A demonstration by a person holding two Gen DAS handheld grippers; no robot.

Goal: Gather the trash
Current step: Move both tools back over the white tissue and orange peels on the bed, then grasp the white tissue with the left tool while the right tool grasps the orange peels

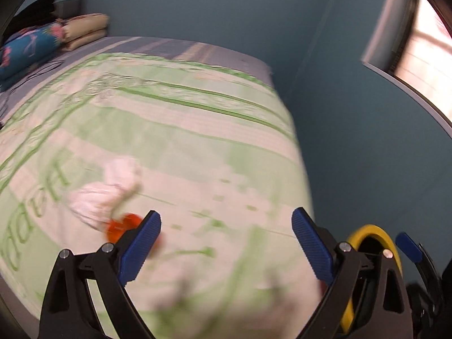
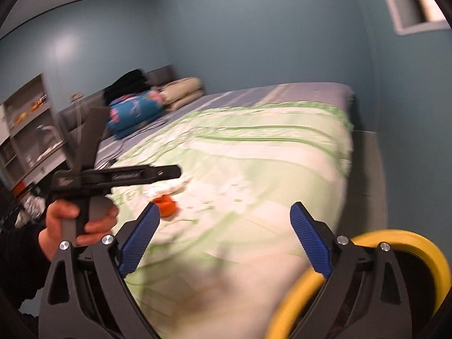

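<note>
A crumpled white wrapper [image 1: 107,195] and a small orange piece [image 1: 124,226] lie on the green-and-white blanket [image 1: 197,141] of the bed. My left gripper [image 1: 226,243] hovers over the blanket's near end, open and empty, its left finger just right of the orange piece. In the right wrist view the right gripper [image 2: 226,234] is also open and empty, with the orange piece [image 2: 166,204] and the white wrapper [image 2: 169,187] beyond its left finger. A yellow-rimmed bin [image 2: 409,243] sits low at the right, beside the bed. A hand [image 2: 65,223] holds the left gripper's handle.
Pillows [image 2: 183,90], a blue floral bundle [image 2: 132,111] and dark clothes [image 2: 127,83] lie at the bed's head. A shelf unit [image 2: 28,124] stands at the left. Blue walls enclose the bed's far side, and a window [image 1: 418,65] is at the right. The bin's rim [image 1: 375,231] is beside my left gripper.
</note>
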